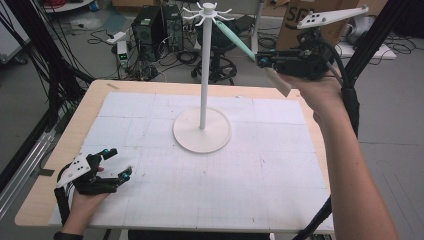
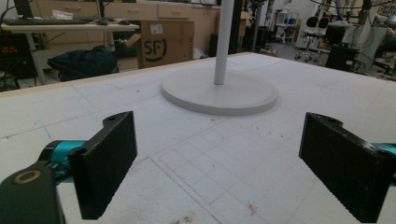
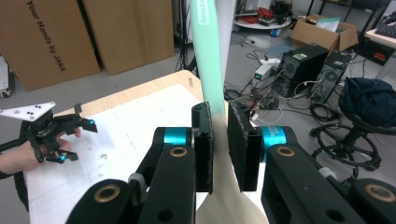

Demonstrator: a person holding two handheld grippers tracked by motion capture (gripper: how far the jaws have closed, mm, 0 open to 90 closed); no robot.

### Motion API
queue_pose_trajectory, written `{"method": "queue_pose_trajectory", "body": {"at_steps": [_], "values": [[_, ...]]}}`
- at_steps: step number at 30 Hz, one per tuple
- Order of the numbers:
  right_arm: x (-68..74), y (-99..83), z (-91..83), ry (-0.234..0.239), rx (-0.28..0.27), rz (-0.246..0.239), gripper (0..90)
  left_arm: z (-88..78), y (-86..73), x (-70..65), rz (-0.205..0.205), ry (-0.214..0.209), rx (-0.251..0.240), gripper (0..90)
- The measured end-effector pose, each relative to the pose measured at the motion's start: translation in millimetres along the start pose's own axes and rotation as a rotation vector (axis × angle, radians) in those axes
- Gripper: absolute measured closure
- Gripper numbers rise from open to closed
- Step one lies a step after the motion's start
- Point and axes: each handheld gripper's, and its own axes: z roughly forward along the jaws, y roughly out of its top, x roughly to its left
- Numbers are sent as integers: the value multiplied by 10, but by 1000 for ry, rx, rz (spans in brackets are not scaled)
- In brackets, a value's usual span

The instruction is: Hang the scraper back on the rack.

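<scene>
Right gripper [image 1: 265, 62], clamped on the mint-and-cream silicone spatula [image 1: 240, 42], lifts its tip toward the white hook stand [image 1: 202, 75] mid-table; next, hook it on.

Both claws were black, with teal collars behind flat, rough-faced pads and brass-coloured rings at the pivots. The left claw [image 1: 111, 164] carried a pale three-cornered plate dotted with small dark holes, and so did the right claw [image 1: 261, 61]. A thick black cable trailed from each. The forearms were bare; a dark band circled the left wrist.
</scene>
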Motion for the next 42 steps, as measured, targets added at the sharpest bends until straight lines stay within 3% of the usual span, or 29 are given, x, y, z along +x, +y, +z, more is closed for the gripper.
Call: {"method": "queue_pose_trajectory", "body": {"at_steps": [10,17,19,26,32,42], "values": [[-22,-28,61,-20,12,7,809,1,-1,-1,1,0,-1,119],[-19,-49,102,-9,23,-1,786,-1,-1,-2,2,-1,-1,119],[-16,-60,93,-17,4,-8,694,0,-1,-2,1,-1,-2,119],[-20,-189,-10,-14,-23,-32,525,-6,0,1,4,-3,2,119],[-16,-581,-109,-12,-67,-43,404,-4,-1,1,1,-2,-1,119],[0,-1642,-160,12,-126,15,287,-5,-1,1,0,1,1,119]]}}
